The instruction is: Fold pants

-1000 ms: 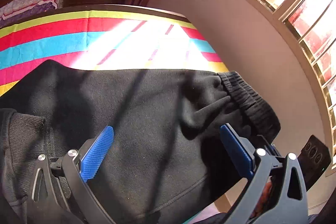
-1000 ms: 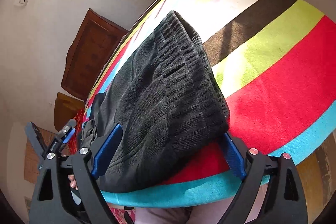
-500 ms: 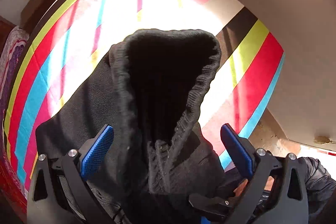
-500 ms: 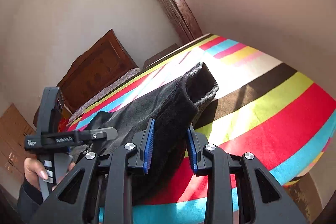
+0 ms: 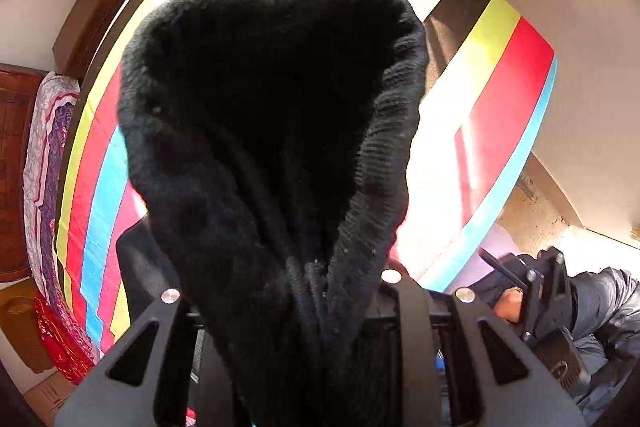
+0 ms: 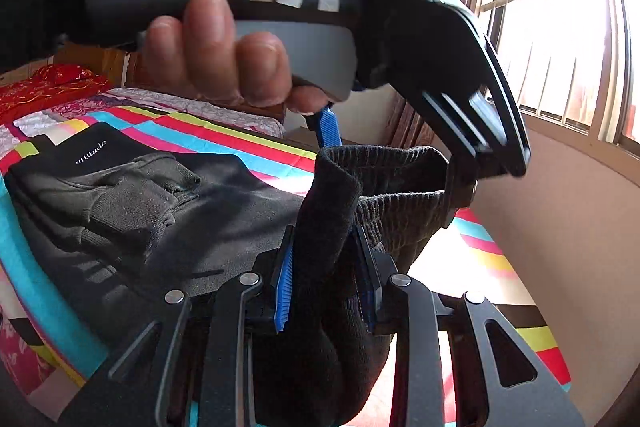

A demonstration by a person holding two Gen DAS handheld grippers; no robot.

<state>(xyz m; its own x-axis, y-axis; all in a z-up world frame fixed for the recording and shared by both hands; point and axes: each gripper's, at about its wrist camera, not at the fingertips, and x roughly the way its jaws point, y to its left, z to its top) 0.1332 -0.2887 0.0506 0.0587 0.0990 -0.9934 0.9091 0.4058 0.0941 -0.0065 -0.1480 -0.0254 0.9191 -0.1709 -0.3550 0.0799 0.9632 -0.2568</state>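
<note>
- The black pants (image 6: 168, 211) are seen lying across a bed covered by a striped, multicoloured bedspread (image 6: 224, 139); a folded part with small white lettering lies at the left of the right wrist view.
- The ribbed waistband (image 6: 400, 195) is lifted off the bedspread and stretched between the two grippers.
- Right gripper (image 6: 326, 287): the blue pads (image 6: 283, 287) are pressed onto a bunched fold of the waistband from both sides; the fabric is gripped.
- Left gripper (image 6: 400, 143): it is seen from the right wrist view pointing down, held by a hand (image 6: 224, 43); its jaws are closing, with the far edge of the waistband between them and hanging taut from them.
- In the left wrist view the pants (image 5: 272, 147) fill the centre as a dark funnel of fabric running down between the gripper arms; the pads are hidden by cloth.
- A barred window (image 6: 560, 27) is noted beside the bed.
</note>
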